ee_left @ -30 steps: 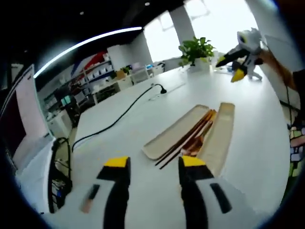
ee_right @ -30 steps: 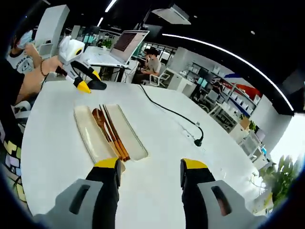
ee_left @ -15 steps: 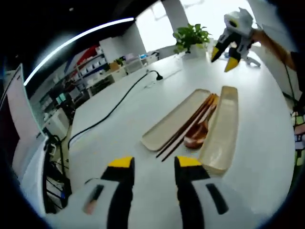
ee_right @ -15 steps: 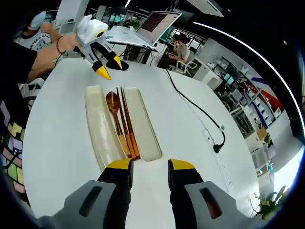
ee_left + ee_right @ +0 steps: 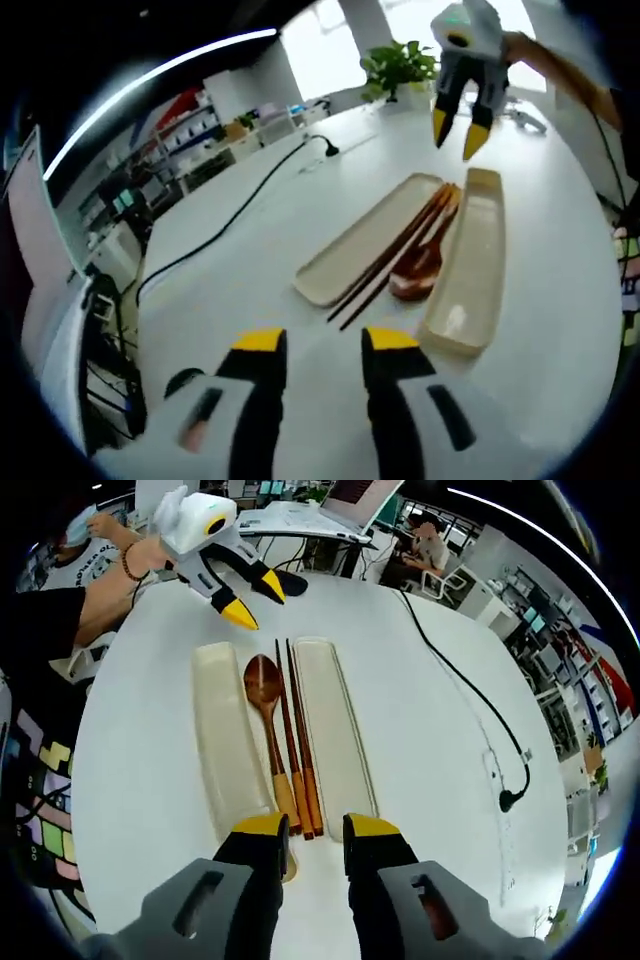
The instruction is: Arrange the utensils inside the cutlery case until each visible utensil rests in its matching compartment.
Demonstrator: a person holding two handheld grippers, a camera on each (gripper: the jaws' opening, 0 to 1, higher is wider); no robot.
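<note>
Two long beige halves of the cutlery case (image 5: pixel 228 745) are laid open side by side on the white table (image 5: pixel 430 710), and between them the wooden spoon (image 5: pixel 268 725) and the pair of chopsticks (image 5: pixel 298 742) are seen lying on the bare tabletop, touching or just beside one another, with the spoon bowl pointing away from the right gripper (image 5: pixel 303 830). The jaws of the right gripper are held slightly apart with nothing between them, just above the near ends of the utensil handles. In the left gripper view, the left gripper (image 5: pixel 315 342) is held short of the case (image 5: pixel 468 265), its jaws apart and empty. A black cable (image 5: pixel 470 695) is run across the table, and a potted plant (image 5: pixel 398 68) is stood at its far edge.
</note>
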